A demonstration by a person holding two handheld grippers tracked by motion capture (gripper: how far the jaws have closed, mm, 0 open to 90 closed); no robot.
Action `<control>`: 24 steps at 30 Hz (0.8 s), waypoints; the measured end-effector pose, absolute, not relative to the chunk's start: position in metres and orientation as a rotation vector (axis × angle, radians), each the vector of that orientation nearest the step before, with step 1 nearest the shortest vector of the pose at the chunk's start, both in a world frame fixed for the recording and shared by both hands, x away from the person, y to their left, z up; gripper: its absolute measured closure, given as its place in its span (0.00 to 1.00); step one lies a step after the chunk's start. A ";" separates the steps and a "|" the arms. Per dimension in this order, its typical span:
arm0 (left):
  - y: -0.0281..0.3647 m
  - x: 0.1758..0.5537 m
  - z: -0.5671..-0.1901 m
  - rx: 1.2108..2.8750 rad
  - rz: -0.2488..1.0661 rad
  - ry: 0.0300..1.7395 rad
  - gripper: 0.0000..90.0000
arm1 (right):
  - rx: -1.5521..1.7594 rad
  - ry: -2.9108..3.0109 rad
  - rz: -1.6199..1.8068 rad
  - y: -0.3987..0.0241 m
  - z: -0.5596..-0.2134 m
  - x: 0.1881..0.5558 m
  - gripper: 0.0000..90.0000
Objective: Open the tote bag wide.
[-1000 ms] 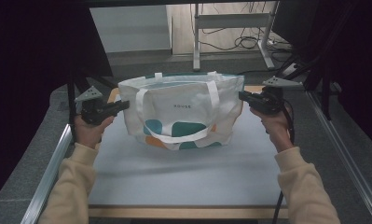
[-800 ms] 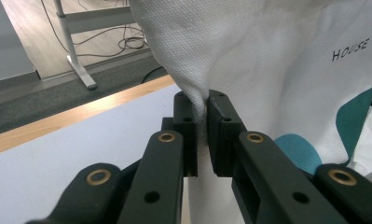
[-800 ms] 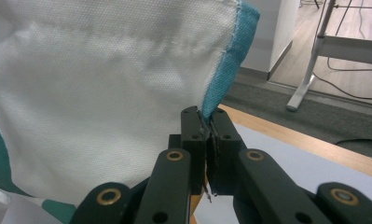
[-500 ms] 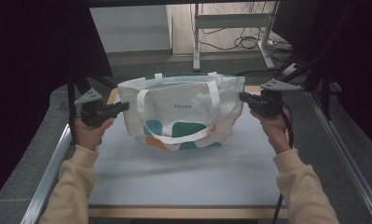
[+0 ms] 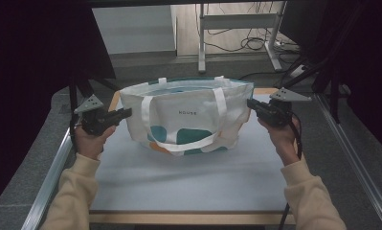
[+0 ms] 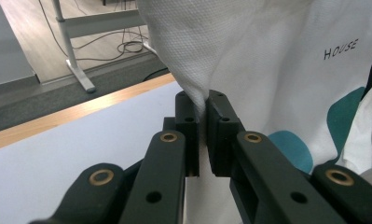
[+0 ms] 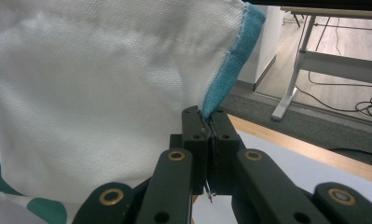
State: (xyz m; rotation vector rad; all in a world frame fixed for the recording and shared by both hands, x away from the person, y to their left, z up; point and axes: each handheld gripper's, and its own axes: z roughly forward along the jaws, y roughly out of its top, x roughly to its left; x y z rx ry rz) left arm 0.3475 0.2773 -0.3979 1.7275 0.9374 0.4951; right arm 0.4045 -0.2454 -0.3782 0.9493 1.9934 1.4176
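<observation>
**A:** What is on the table (image 5: 188,184) right now?

**B:** A white tote bag (image 5: 186,115) with teal patches and the word HOUSE stands upright near the far edge of the pale table. A person holds it from both sides: the left tongs (image 5: 126,113) pinch the bag's left side seam, and the right tongs (image 5: 250,103) pinch its right side near the teal-lined rim.

**A:** Are both tongs closed on it?

**B:** Yes — in the left gripper view, the left tongs (image 6: 203,114) are clamped on a thin fold of white cloth. In the right gripper view, the right tongs (image 7: 207,126) are clamped on the very edge of the fabric, just below the teal lining.

**A:** What might go wrong?

**B:** I'd judge the right grip the weaker one — it catches only the edge, so a pull outward could slip the cloth free and let that side sag. Uneven pulling could also tip the bag or drag it toward the table's far edge.
</observation>
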 end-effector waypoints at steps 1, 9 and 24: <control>0.277 0.346 -0.399 1.726 0.495 0.934 0.95 | 0.948 1.991 1.420 -0.246 -0.379 0.404 0.96; 0.277 0.344 -0.402 1.721 0.486 0.930 0.95 | 0.932 1.980 1.420 -0.246 -0.382 0.397 0.96; 0.278 0.335 -0.407 1.716 0.501 0.902 0.95 | 0.900 1.949 1.455 -0.251 -0.391 0.385 0.96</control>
